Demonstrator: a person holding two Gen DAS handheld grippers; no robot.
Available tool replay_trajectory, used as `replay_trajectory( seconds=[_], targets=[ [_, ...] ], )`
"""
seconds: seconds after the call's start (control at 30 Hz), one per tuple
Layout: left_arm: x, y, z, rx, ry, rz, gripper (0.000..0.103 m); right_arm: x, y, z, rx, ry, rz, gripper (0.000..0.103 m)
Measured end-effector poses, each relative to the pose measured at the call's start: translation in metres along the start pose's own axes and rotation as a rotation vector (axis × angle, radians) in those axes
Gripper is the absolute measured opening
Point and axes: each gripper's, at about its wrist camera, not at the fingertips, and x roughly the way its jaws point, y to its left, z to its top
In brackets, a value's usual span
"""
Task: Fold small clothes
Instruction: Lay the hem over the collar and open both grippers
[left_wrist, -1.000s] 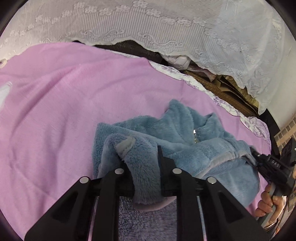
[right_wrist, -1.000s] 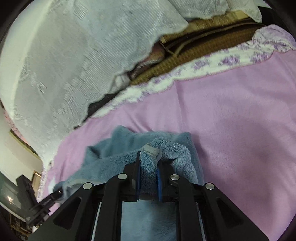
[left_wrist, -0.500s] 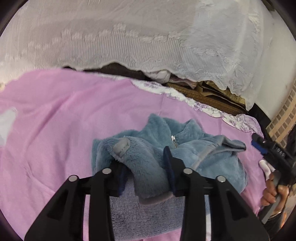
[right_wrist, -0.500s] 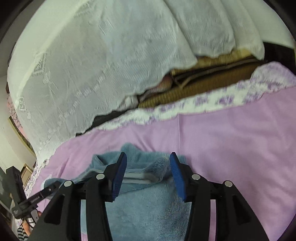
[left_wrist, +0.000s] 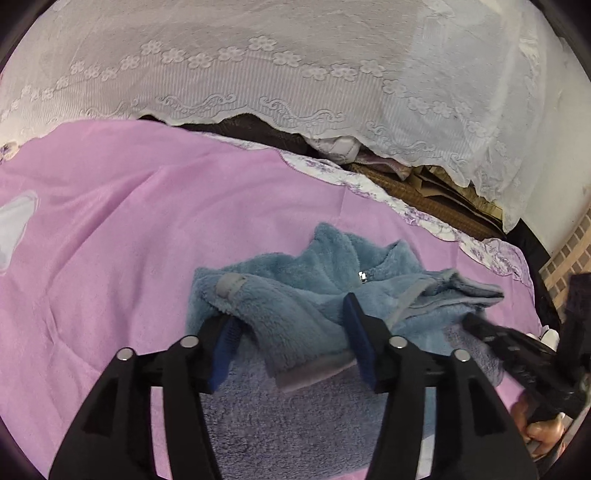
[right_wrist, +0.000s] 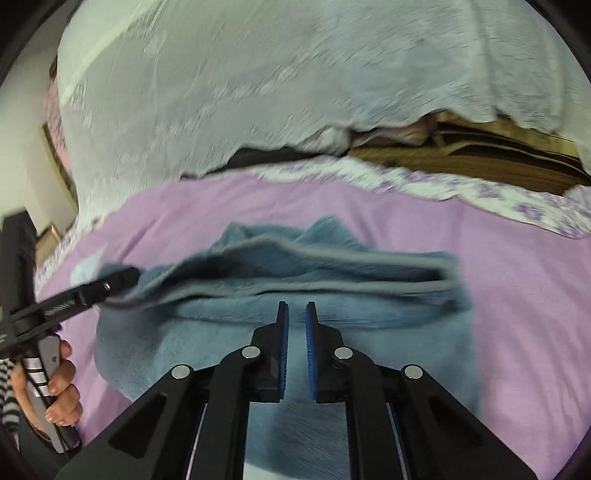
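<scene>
A small blue fleece jacket (left_wrist: 314, 295) with grey trim lies partly folded on the pink bed cover (left_wrist: 129, 221). My left gripper (left_wrist: 291, 332) is open, its jaws astride the folded-over sleeve with a grey cuff (left_wrist: 229, 286), not clamping it. In the right wrist view the jacket (right_wrist: 295, 280) lies folded, its grey hem across the middle. My right gripper (right_wrist: 296, 314) hovers over it with jaws nearly closed and nothing between them. The left gripper (right_wrist: 107, 284) shows at the jacket's left edge.
A white lace cloth (left_wrist: 295, 74) drapes over stacked bedding (left_wrist: 424, 188) behind the bed cover. A floral-edged sheet (right_wrist: 480, 192) borders the pink cover. The right gripper and hand (left_wrist: 535, 387) sit at the jacket's right side. A white patch (left_wrist: 14, 221) lies at far left.
Both grippers let go of the jacket sleeves and the folded parts now rest on the jacket. The left jaws opened wide. The right jaws opened, then closed nearly together, empty.
</scene>
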Motion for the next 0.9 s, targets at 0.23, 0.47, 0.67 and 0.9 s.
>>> replay_trajectory(
  seconds=[0.23,0.47,0.67,0.9],
  targets=[
    [0.006,0.002,0.000,-0.005,0.019,-0.005,0.074,0.055,-0.028,0.034,0.236,-0.022,-0.072,0.007],
    [-0.005,0.004,0.002,-0.029,-0.016,-0.043,0.088,0.032,-0.022,0.025,0.229,-0.065,0.053,0.007],
    [0.032,-0.001,-0.011,0.019,0.093,0.051,0.087,0.062,0.010,0.036,0.118,0.065,0.032,0.007],
    [0.054,-0.027,-0.032,0.213,0.083,0.239,0.092,0.103,0.018,0.049,0.034,0.159,-0.098,0.000]
  ],
)
